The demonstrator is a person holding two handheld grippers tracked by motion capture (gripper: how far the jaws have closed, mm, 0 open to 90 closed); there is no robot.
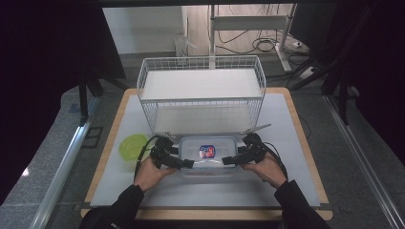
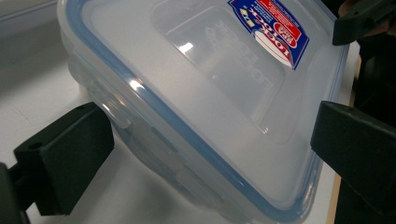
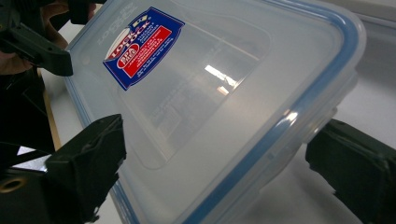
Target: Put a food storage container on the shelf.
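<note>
One clear lidded container [image 1: 208, 155] with blue seal and one red-blue label [image 1: 207, 151], near centre of the white table [image 1: 286, 143]. Two grippers: left gripper [image 1: 189, 163] at its left end, right gripper [image 1: 226, 161] at its right end; both sets of jaws spread wide, straddling the container's ends, contact unclear. One white wire basket [image 1: 200, 93] just beyond it, on the far side. One green lid-like disc [image 1: 132, 146] left of the left gripper. Two hands, dark sleeves at near edge.
</note>
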